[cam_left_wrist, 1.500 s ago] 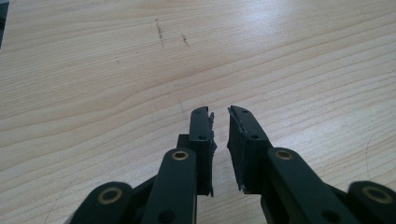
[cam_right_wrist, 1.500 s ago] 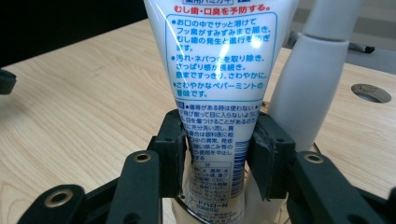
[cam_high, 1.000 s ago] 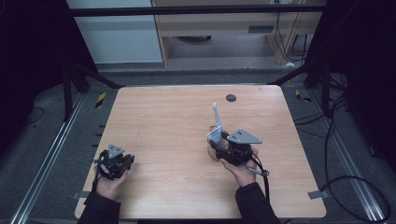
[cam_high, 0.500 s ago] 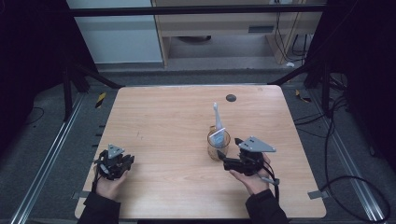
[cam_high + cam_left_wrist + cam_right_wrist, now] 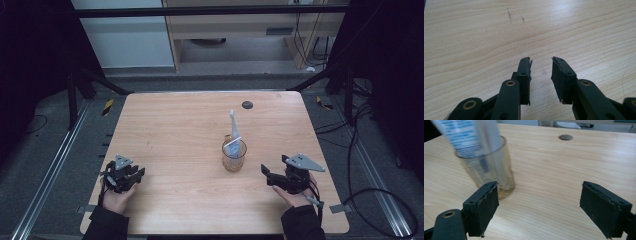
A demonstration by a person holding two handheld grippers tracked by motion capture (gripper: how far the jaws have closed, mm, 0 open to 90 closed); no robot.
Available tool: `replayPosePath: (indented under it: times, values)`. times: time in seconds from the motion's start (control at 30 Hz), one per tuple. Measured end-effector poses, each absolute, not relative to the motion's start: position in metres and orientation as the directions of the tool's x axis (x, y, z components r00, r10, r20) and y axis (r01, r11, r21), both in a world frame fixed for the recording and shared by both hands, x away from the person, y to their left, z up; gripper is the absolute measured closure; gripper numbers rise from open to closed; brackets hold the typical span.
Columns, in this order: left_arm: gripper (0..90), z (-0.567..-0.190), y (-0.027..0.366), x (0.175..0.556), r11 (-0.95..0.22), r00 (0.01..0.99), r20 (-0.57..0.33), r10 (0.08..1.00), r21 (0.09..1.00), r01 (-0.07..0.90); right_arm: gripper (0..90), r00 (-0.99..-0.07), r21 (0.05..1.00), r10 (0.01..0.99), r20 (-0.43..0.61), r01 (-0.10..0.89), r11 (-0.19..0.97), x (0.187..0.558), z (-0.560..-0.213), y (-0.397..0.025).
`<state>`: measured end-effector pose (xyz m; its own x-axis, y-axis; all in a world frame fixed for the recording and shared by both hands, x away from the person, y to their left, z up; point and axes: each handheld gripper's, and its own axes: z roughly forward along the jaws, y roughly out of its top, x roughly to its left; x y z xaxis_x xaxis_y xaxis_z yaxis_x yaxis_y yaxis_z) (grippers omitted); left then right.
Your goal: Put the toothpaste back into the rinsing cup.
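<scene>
We judge the step in hand as leaving the glass (image 5: 234,156) alone: it stands near the middle of the tabletop (image 5: 175,125), with a white tube (image 5: 233,131) leaning inside it. Our right claw (image 5: 267,172), at about 4 o'clock of the glass and apart from it, is released, its jaws wide. To do this well, we should keep low and not brush the glass. The left claw (image 5: 136,173) at 8 o'clock holds nothing, jaws a little apart. The wood is pale and bare; a dark hole (image 5: 247,104) lies at 12 o'clock. Around us there are a dark frame, cables and a grey floor.
</scene>
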<state>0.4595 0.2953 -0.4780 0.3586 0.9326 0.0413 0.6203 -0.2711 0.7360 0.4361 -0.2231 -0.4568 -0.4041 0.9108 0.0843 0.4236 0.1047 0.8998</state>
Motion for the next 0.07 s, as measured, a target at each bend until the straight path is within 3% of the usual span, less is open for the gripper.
replayPosePath:
  times: [0.07]
  values:
    - [63.8, -0.4782, 0.2957, 0.4595, -0.27, 0.356, 0.043, 0.933, 0.737, 0.619, 15.6, -0.377, 0.897, 0.921, 0.096, 0.433, 0.084, 0.4364, -0.4583, -0.2315]
